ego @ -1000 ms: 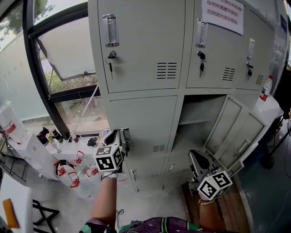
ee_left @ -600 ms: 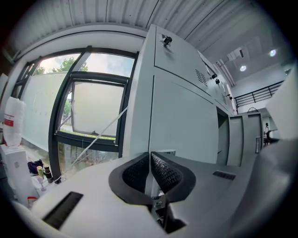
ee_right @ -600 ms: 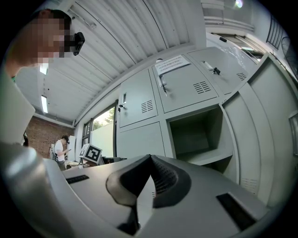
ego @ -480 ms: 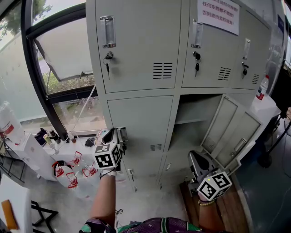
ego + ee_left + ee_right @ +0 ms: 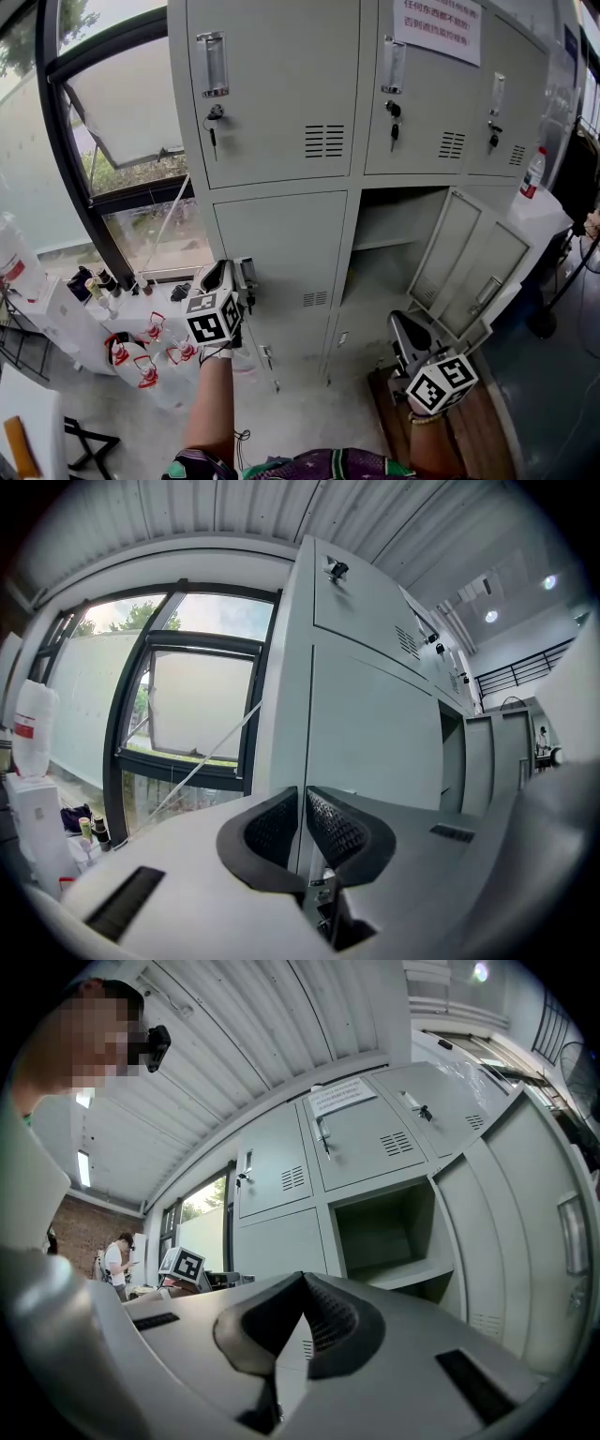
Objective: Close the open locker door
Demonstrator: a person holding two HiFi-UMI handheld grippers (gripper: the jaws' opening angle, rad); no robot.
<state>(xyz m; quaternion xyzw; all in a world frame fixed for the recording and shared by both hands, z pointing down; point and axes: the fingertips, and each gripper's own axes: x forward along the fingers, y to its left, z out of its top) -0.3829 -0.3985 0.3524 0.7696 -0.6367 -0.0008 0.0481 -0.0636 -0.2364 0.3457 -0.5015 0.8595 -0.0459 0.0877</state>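
Note:
A bank of grey lockers fills the head view. One middle-row compartment (image 5: 394, 225) stands open, with its door (image 5: 448, 255) swung out to the right. A second door (image 5: 489, 286) hangs open just below and right of it. My left gripper (image 5: 236, 274) is held up in front of the closed middle-row door (image 5: 281, 244) to the left, jaws shut with nothing between them (image 5: 302, 794). My right gripper (image 5: 405, 330) sits low, below the open compartment, also shut and empty (image 5: 302, 1281). The right gripper view shows the open compartment (image 5: 384, 1227) and its door (image 5: 525, 1232).
A dark-framed window (image 5: 112, 159) is at the left. Below it stands a white table (image 5: 56, 309) with bottles, and red-and-white items (image 5: 141, 347) lie on the floor. A wooden board (image 5: 473, 422) lies at the lower right. A bottle (image 5: 532, 173) stands on a white unit at the right. A person (image 5: 117, 1255) stands far off.
The lockers have slid slightly left in the head view. The left gripper has drifted a little left and up. The right gripper has barely moved, and both stay shut.

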